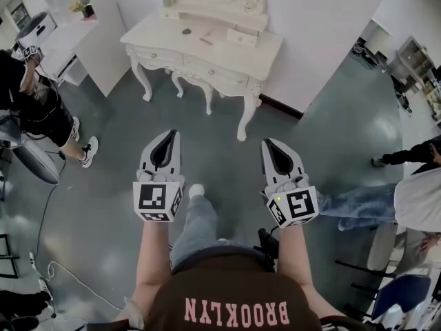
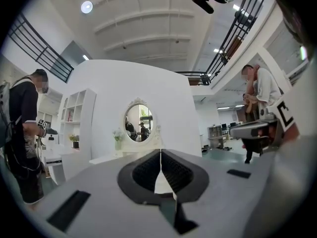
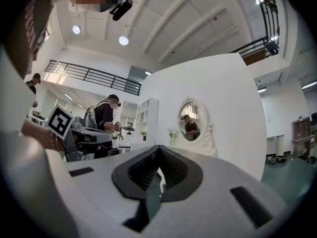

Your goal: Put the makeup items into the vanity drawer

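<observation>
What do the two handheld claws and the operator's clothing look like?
Left claw and right claw: light grey tapered shells with black ribbed pads around a teardrop opening. Each ends in a white marker cube printed with black squares. The wearer has a brown short-sleeved T-shirt with pink BROOKLYN lettering.

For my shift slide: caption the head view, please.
Jaws shut and empty, left gripper and right gripper face the white vanity.
</observation>
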A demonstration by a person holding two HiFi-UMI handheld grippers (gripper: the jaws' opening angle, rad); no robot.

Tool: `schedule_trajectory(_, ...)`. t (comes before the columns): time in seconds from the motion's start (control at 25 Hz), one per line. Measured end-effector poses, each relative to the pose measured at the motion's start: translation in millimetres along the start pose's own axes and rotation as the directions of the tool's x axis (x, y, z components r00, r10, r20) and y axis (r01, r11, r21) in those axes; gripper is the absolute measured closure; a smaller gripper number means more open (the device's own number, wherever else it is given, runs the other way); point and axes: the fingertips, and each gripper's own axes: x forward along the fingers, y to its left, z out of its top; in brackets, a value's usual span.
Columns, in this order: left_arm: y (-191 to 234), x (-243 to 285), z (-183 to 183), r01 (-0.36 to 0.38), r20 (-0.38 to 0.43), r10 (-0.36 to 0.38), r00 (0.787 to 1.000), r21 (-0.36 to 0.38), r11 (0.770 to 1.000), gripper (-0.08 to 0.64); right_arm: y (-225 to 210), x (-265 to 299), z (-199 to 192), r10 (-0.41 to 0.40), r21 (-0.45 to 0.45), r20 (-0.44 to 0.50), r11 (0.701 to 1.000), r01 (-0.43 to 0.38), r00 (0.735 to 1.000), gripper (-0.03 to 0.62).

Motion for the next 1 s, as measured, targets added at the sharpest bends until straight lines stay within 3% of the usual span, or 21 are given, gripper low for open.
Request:
schedule_trajectory(0.64, 179.9, 206.3, -5.5, 0.024, 0.015, -0.024, 1.0, -0.001, 1.0, 0.554, -49.8, 259.6, -1.2, -0.063, 0.004, -0.001, 0.998, 0.063, 0.998, 0.594)
schedule_trajectory(1.0, 253.2, 254.6, -26.0, -0.042, -0.008, 0.042, 0.999, -0.035, 0.999, 0.554, -65.4, 346.9, -16.3, -0.054, -0.011, -0.046, 0.999, 0.053, 0.998, 0.594)
